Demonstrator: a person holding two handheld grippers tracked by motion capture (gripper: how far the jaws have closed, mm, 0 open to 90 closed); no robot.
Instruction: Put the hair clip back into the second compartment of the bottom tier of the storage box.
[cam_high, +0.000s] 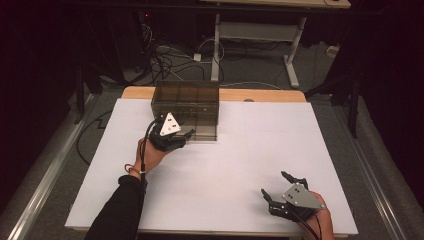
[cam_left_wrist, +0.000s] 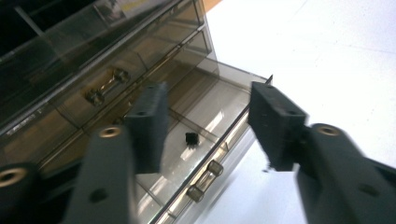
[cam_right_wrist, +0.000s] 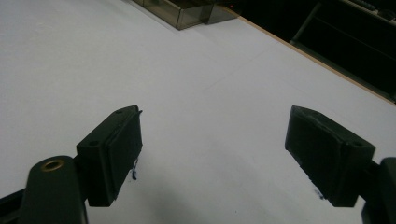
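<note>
- Nearest the high camera, the right tool is held in the person's right hand at the near right of the white worktop, its jaws spread wide with nothing between them.
- Only bare white surface is seen between the right tool's pads in its own view.
- Farther off, the left tool is held at the front of a smoky clear drawer cabinet at the far side of the worktop.
- One drawer is pulled out below the left tool.
- A small black part is seen lying on the drawer floor, between the jaws but untouched by them.
- The left tool's jaws are parted, released, gripping nothing.
</note>
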